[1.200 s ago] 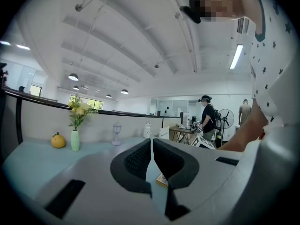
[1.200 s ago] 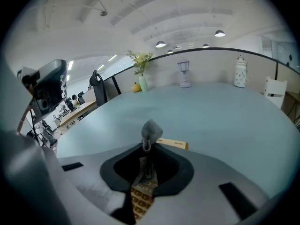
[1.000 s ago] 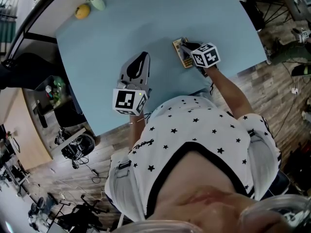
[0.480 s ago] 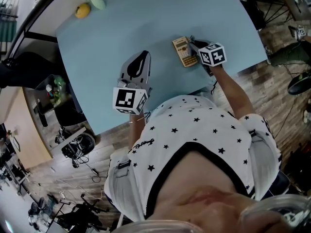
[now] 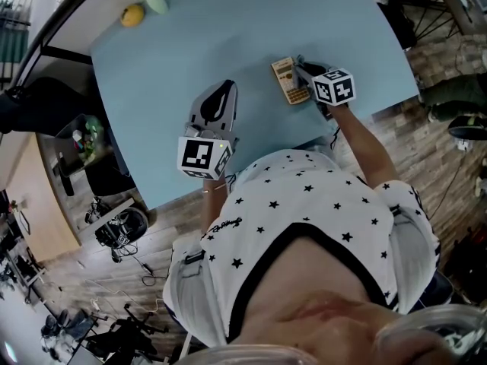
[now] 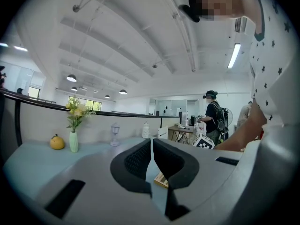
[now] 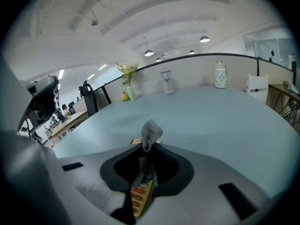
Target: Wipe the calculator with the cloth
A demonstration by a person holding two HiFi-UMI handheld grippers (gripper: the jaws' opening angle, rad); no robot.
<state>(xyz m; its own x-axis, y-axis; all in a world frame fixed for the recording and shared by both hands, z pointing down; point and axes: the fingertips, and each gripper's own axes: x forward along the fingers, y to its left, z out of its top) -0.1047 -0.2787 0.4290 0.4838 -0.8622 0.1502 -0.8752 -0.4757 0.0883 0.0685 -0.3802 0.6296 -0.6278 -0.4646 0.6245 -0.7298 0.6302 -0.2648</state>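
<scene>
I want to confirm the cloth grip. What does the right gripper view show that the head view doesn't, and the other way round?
Only the right gripper view: the grey cloth pinched between the right gripper's closed jaws, with the calculator just beneath them. Only the head view: the left gripper, apart from the calculator on the person's left, and the starred shirt. Both: the calculator, the blue table and the vase.

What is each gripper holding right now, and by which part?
The right gripper pinches the gray cloth by a bunched fold, whose tip pokes past the jaws. The left gripper, jaws together, holds nothing.
</scene>
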